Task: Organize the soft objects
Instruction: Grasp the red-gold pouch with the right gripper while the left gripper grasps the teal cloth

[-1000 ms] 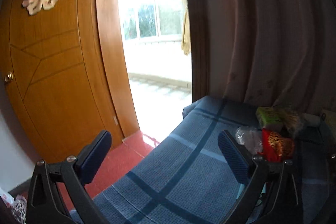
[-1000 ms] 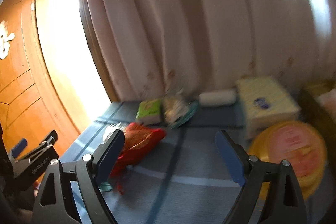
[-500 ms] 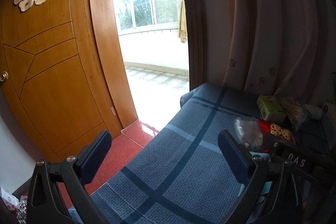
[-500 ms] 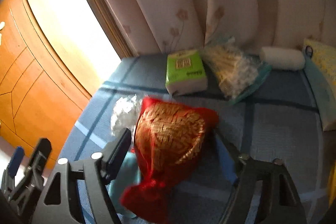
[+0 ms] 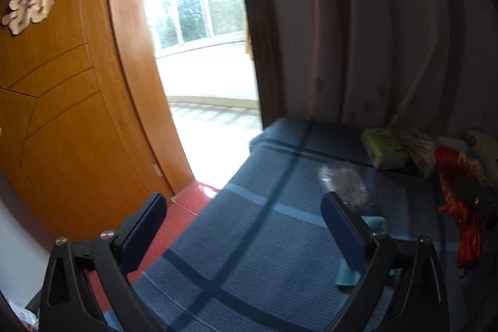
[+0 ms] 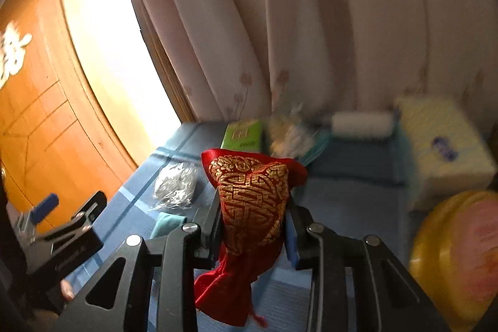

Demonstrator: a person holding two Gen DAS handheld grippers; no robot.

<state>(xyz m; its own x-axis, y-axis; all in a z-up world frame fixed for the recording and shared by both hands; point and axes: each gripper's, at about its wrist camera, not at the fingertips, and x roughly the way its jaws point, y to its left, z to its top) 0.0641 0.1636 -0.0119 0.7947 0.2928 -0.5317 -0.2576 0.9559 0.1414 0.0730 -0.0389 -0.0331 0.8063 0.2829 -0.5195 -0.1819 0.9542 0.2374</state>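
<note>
A red pouch with gold embroidery [image 6: 252,195] is pinched between the pads of my right gripper [image 6: 252,217], which is shut on it; its tasselled end hangs below the jaws over the blue checked cover [image 6: 342,201]. In the left wrist view the same pouch [image 5: 460,173] shows at the far right. My left gripper [image 5: 242,204] hovers over the cover's near left part, its jaws wide but closing, nothing between them. A crinkled clear plastic bag [image 6: 176,185] and a teal cloth [image 6: 166,224] lie left of the pouch.
A green tissue pack [image 6: 241,134], a bag of pale sticks [image 6: 289,136], a white roll [image 6: 361,123] and a yellow-white tissue pack [image 6: 442,148] line the curtain. A yellow round tin [image 6: 457,254] sits at the right. An orange wooden door [image 5: 62,114] and a bright doorway lie left.
My right gripper reached the red pouch, shut on it and lifted it off the cover. The left gripper stayed in place and rolled slightly.
</note>
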